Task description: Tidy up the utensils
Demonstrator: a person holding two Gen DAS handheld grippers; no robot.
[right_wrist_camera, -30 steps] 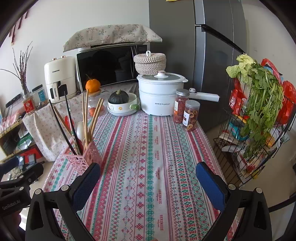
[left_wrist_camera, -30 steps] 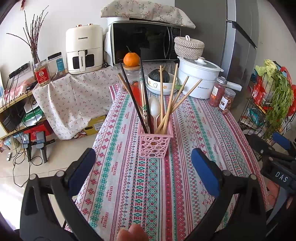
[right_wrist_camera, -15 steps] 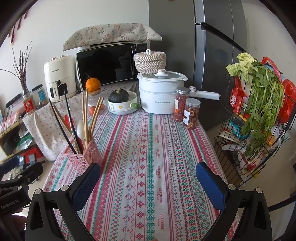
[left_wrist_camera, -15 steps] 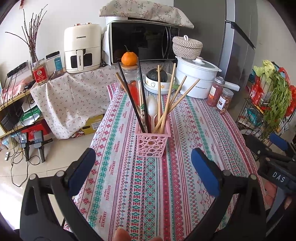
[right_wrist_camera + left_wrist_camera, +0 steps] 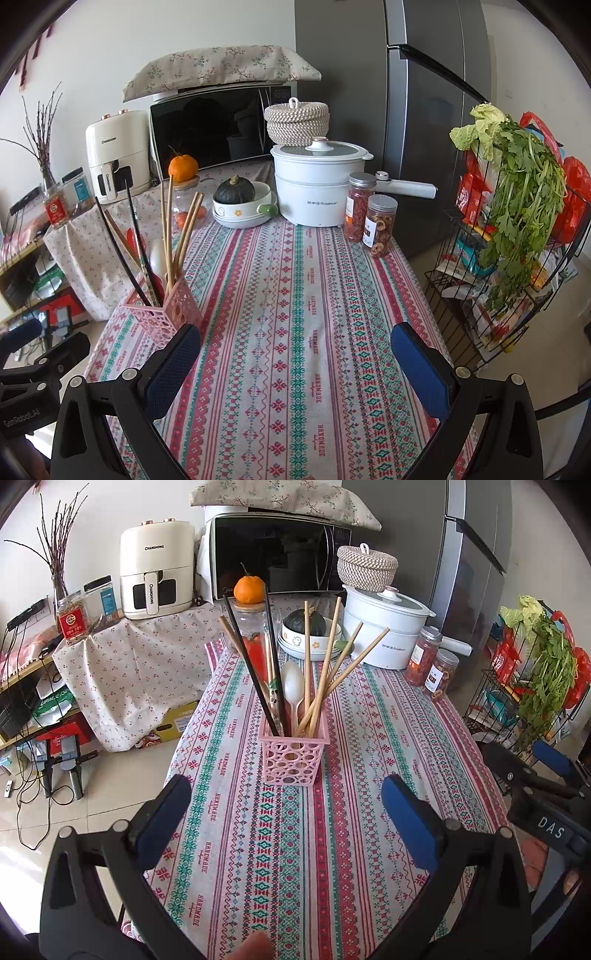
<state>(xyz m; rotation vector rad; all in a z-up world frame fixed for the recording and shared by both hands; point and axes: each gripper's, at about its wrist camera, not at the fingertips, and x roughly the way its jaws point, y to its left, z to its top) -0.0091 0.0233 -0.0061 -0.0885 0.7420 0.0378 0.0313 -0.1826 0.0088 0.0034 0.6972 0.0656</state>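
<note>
A pink perforated basket (image 5: 293, 752) stands upright on the striped tablecloth (image 5: 343, 834). It holds wooden chopsticks (image 5: 325, 675), black chopsticks (image 5: 251, 664) and a white spoon (image 5: 293, 686). My left gripper (image 5: 284, 805) is open just short of the basket, nothing between its blue pads. In the right wrist view the basket (image 5: 166, 314) sits at the left, beside the left pad. My right gripper (image 5: 295, 354) is open over bare cloth. The right gripper (image 5: 535, 775) also shows at the right edge of the left wrist view.
At the table's far end stand a white electric pot (image 5: 319, 184), two jars (image 5: 369, 218), a bowl with a dark squash (image 5: 240, 201) and an orange on a jar (image 5: 249, 590). A wire rack with greens (image 5: 509, 229) stands right of the table. Floor drops off left.
The left gripper has pulled back and shifted slightly, so the basket sits a little farther and more centred. The right gripper has hardly moved. Both stay open.
</note>
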